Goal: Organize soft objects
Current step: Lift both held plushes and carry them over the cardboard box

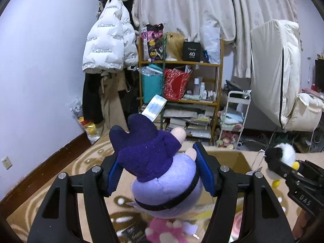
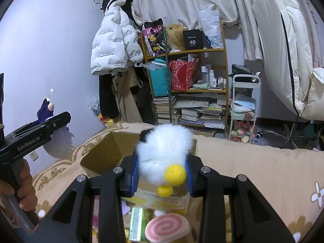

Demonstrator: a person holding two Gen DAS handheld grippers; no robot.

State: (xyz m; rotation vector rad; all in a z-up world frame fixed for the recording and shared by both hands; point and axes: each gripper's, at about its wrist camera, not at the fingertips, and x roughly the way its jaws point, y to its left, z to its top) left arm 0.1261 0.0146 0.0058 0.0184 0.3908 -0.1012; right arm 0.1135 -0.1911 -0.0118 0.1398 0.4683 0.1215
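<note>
At frame centre, the left gripper (image 1: 160,168) is closed on the purple plush doll (image 1: 162,174), above the open cardboard box (image 2: 105,151). The right gripper (image 2: 162,174) clamps the smaller fluffy penguin toy (image 2: 164,154) at lower centre. Both appear light and compressible; grip each across its body.

the purple doll (image 1: 162,174) is smooth short-pile plush with a fuzzy knit-looking dark hat. the penguin toy (image 2: 164,154) is long fluffy white fur, with a matt felt-like yellow beak. both grippers, left gripper (image 1: 160,170) and right gripper (image 2: 162,174), look like matt black plastic with ribbed blue rubbery pads and shiny metal bolts. the cardboard box (image 2: 101,154) is plain rough brown. the blanket (image 2: 253,172) looks soft and fleecy.
</note>
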